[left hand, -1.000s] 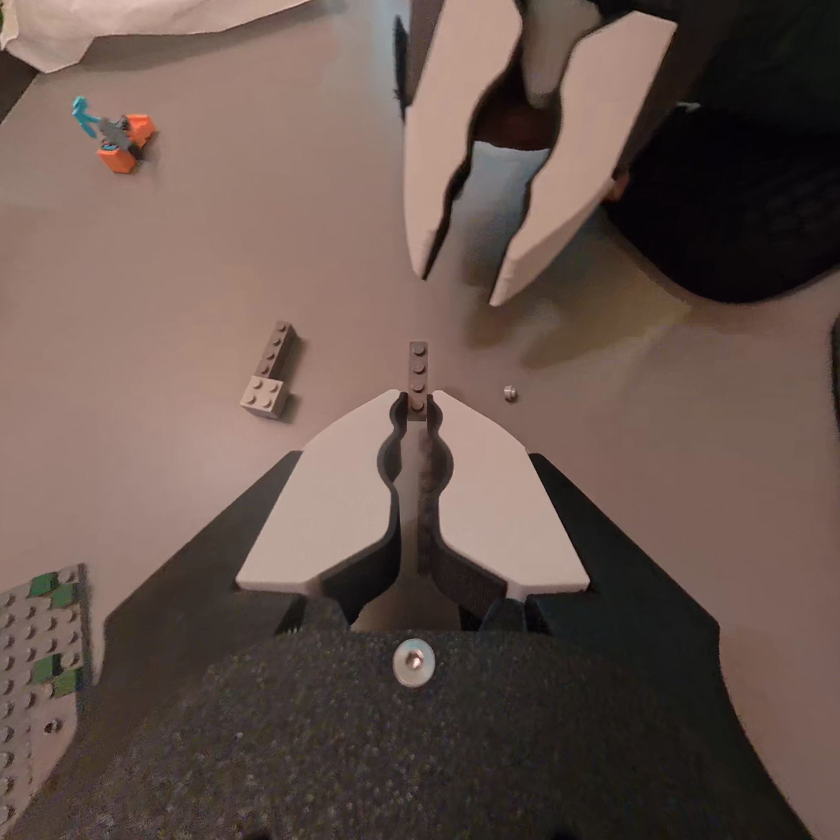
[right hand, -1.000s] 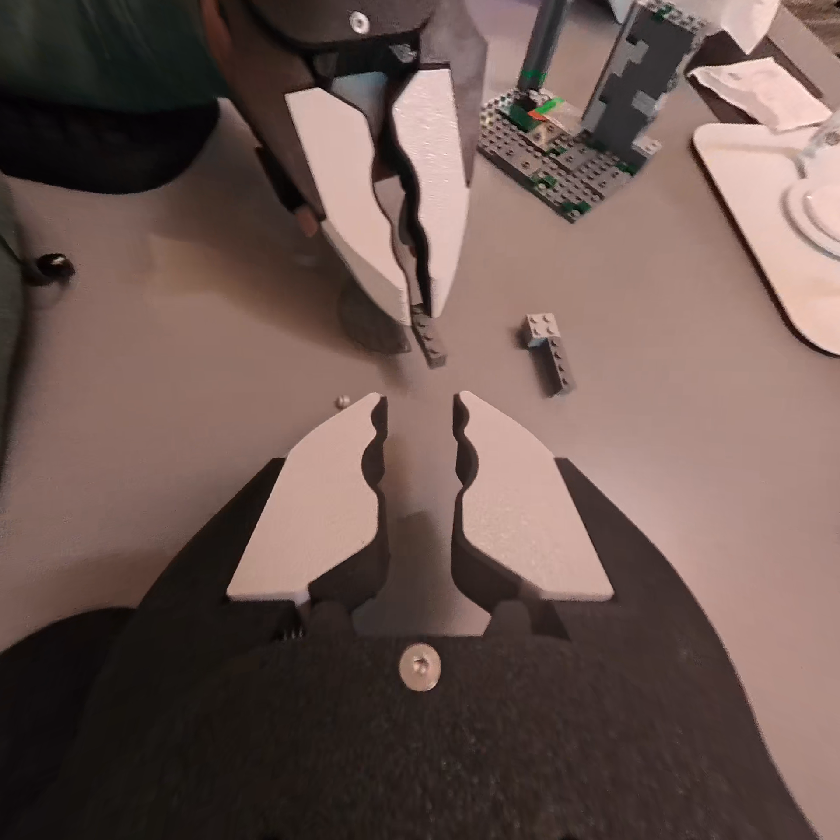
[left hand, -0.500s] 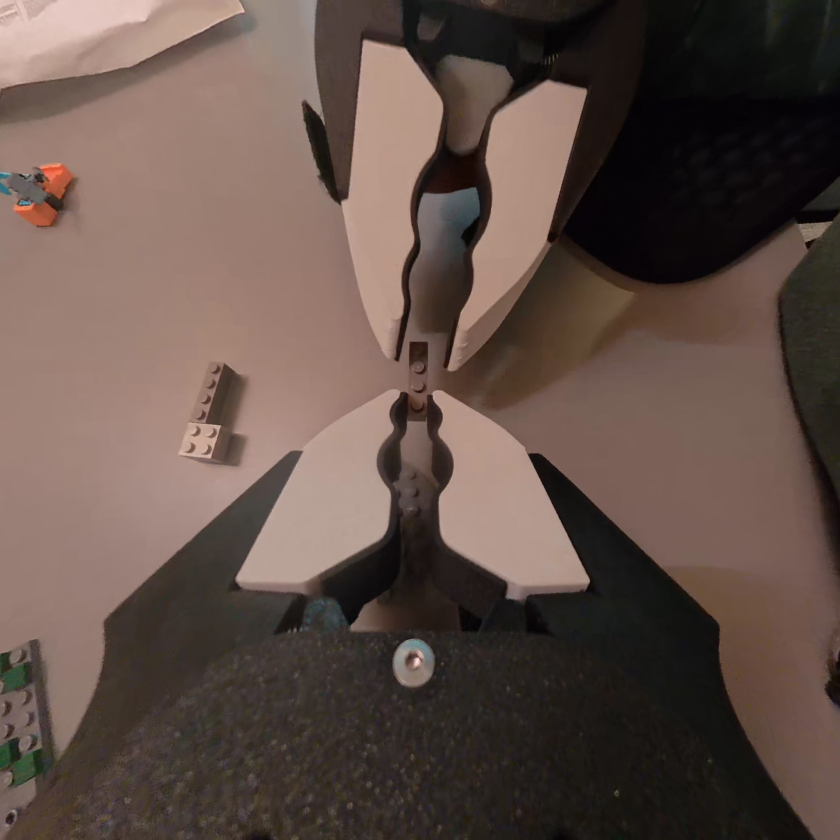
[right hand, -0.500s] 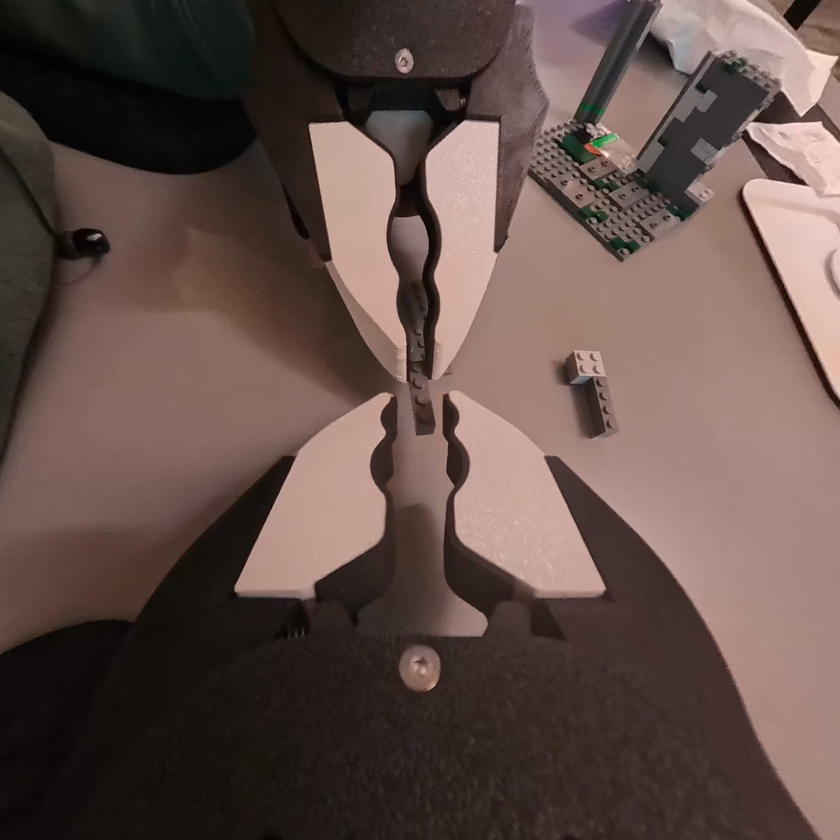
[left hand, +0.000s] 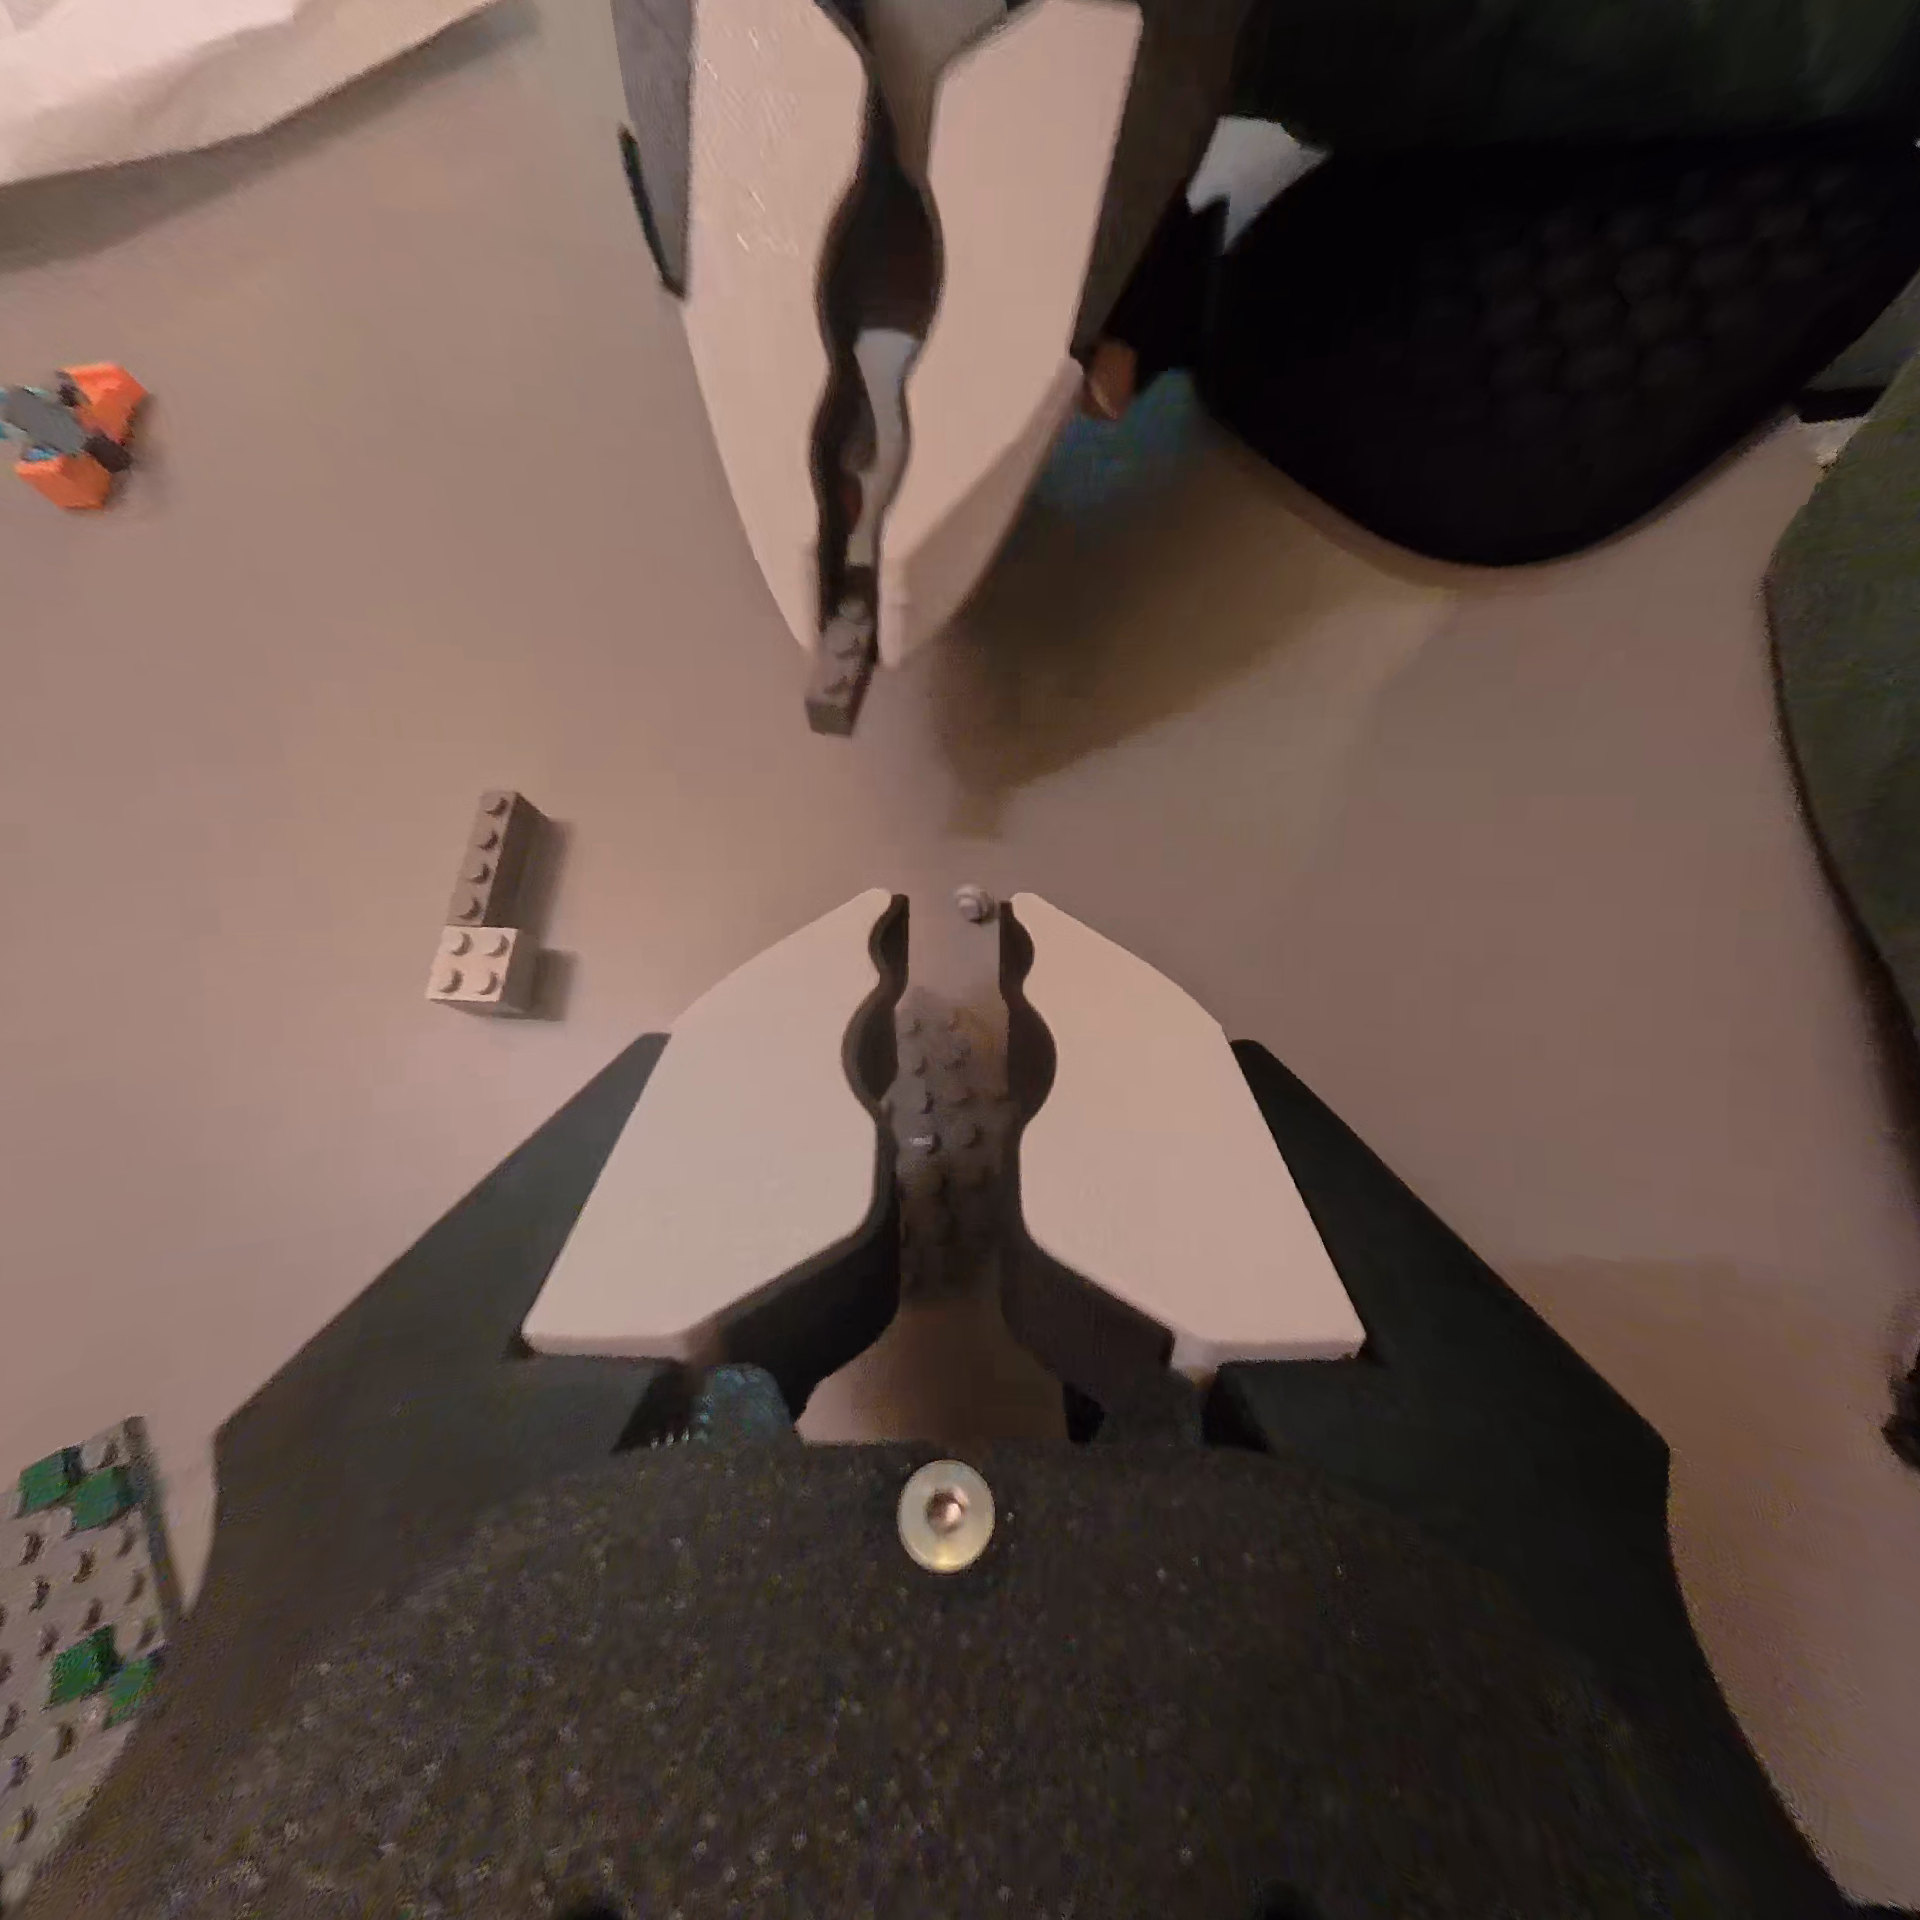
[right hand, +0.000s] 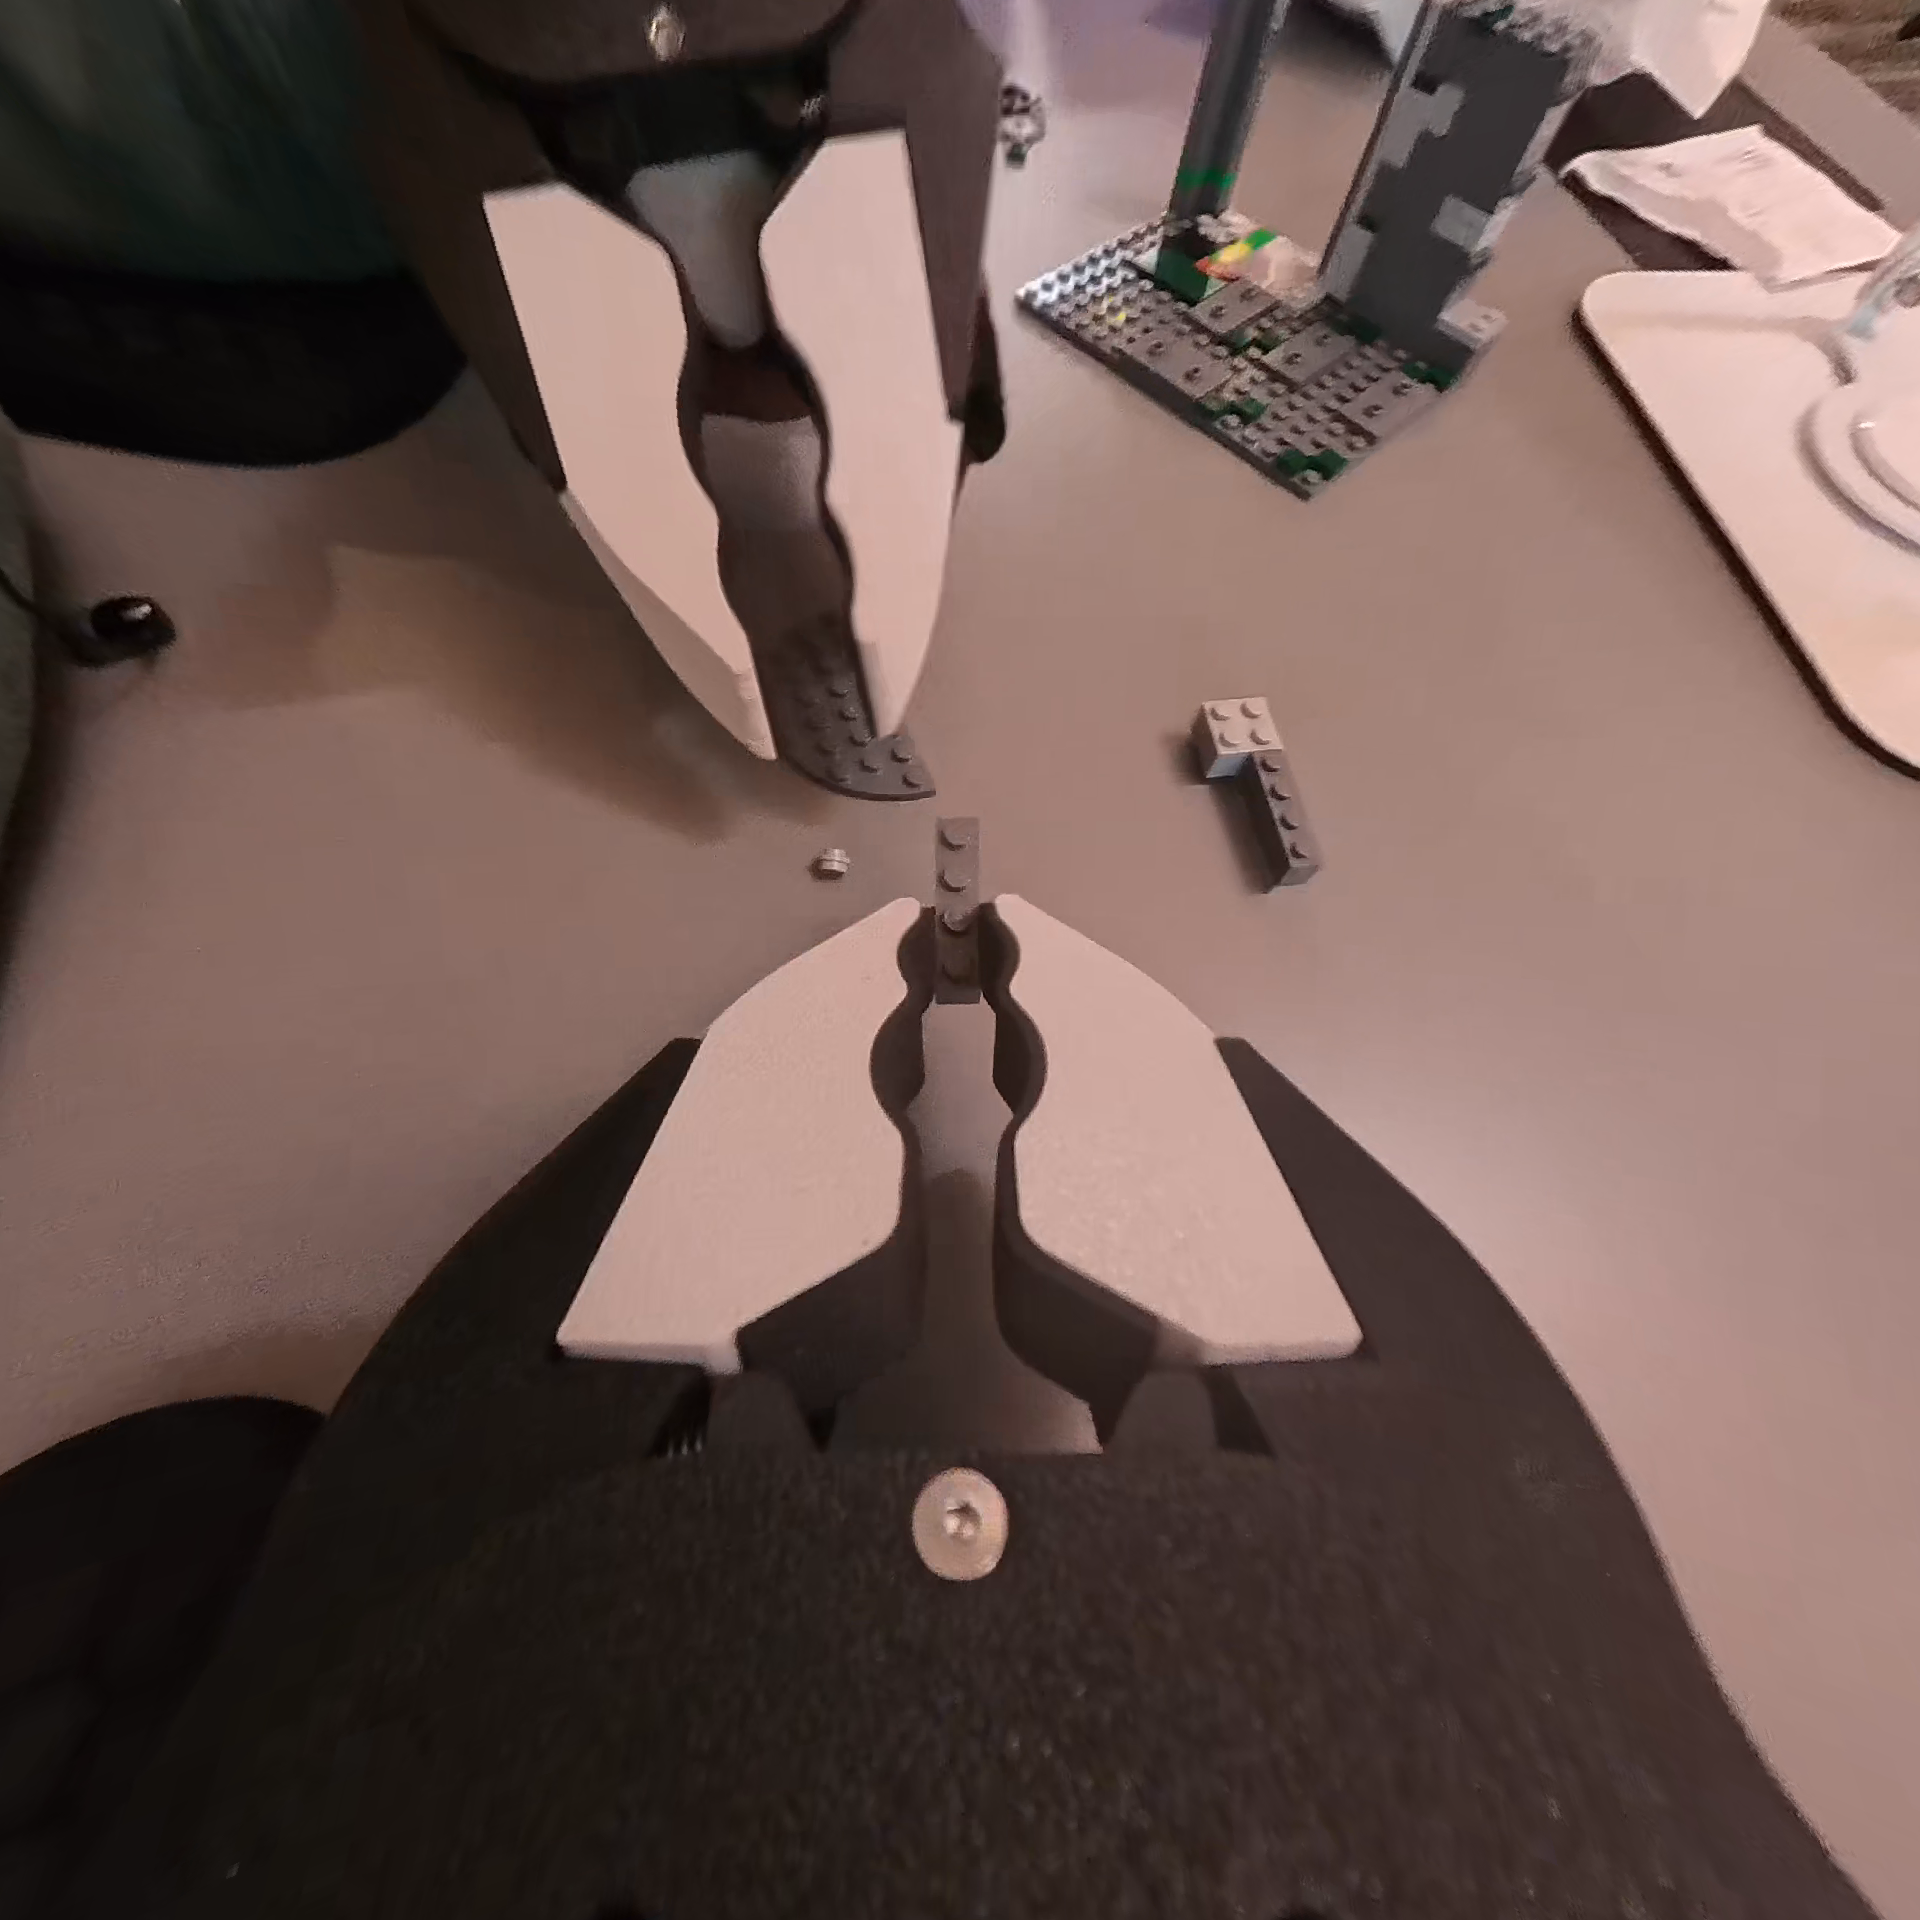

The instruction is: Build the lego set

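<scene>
Table edges & free room: the grey table top (right hand: 1455,1039) is running out to a dark edge far R, past the white tray (right hand: 1714,468). In the left wrist view the table's near edge is curving along a black mesh chair seat (left hand: 1558,343). Most open room is lying R of both claws; nothing is sitting there. Btwn the two claws there is only a small gap.

On the table: a tiny round silver stud (right hand: 831,862) is lying just beside the claw tips. A grey L-shaped pair of bricks (right hand: 1257,790) is lying flat, near but apart from the claws. The lego build w/ tall grey towers on a grey-green base plate (right hand: 1299,343) is standing farther back, well apart. A small orange & blue lego bit (left hand: 73,431) is sitting off alone. White paper (left hand: 156,83) is lying at the far side. The light is dim & warm.

Claws: the left gripper (left hand: 953,899) is pinching a dark grey flat plate w/ a round end (right hand: 842,727); its fingers are only as far apart as the plate is wide, & the round end is poking out past the tips. The right gripper (right hand: 958,902) is squeezing a thin dark grey strip w/ one row of bumps (right hand: 956,883) at its very tips, nearly closed, w/ half the strip sticking out front. The two claws are pointing at each other, tip to tip, pieces apart & not touching. Can't tell if the plate is touching the table.
</scene>
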`<state>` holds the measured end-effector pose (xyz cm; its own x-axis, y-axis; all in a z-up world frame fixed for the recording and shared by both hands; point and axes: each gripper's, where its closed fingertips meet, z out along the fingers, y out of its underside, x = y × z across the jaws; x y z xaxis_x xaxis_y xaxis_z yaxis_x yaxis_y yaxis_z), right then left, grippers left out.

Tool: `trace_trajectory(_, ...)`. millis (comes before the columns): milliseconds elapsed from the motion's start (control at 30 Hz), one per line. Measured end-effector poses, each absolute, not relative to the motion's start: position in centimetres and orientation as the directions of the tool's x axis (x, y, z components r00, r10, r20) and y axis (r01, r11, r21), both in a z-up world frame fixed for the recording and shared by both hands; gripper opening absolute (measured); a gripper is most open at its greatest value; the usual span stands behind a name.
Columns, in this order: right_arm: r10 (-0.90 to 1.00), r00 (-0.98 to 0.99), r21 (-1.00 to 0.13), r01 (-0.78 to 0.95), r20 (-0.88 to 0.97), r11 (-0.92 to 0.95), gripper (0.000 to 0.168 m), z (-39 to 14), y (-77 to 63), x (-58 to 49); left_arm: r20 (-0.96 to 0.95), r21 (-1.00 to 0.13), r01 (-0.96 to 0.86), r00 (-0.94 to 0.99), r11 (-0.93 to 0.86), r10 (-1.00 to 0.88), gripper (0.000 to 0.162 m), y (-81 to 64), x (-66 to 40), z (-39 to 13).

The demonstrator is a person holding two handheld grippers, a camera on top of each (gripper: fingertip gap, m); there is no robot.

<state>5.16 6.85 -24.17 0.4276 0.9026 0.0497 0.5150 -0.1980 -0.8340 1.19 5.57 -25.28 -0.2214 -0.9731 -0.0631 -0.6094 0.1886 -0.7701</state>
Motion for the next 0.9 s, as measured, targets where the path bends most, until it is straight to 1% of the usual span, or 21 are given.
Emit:
trace_trajectory(133, 0.897, 0.437, -0.832, 0.521, 0.069, -0.19, 0.007, -23.9, 6.9, 5.6, -0.078, -0.719, -0.662, -0.222, 0.209, -0.972, 0.007, 5.2, 1.7, -27.0)
trace_trajectory(233, 0.9, 0.427, -0.814, 0.55, 0.081, -0.188, 0.008, -24.2, 6.7, 5.7, -0.082, -0.709, -0.677, -0.201, 0.198, -0.976, 0.004, 5.3, 2.2, -27.3)
trace_trajectory(367, 0.903, 0.421, -0.806, 0.561, 0.082, -0.188, 0.008, -24.3, 6.5, 5.9, -0.103, -0.704, -0.677, -0.201, 0.214, -0.974, 0.003, 5.2, 2.7, -27.2)
trace_trajectory(600, 0.902, 0.424, -0.802, 0.565, 0.08, -0.195, 0.007, -24.4, 6.4, 6.1, -0.143, -0.659, -0.7, -0.244, 0.277, -0.959, 0.003, 4.3, 3.2, -27.9)
trace_trajectory(800, 0.899, 0.43, -0.804, 0.562, 0.082, -0.195, 0.008, -24.3, 6.5, 6.3, -0.13, -0.694, -0.668, -0.25, 0.268, -0.959, 0.004, 3.9, 3.0, -26.6)
trace_trajectory(900, 0.9, 0.428, -0.803, 0.563, 0.079, -0.197, 0.008, -24.4, 6.4, 6.3, -0.136, -0.694, -0.67, -0.235, 0.262, -0.962, 0.005, 4.5, 2.5, -26.1)
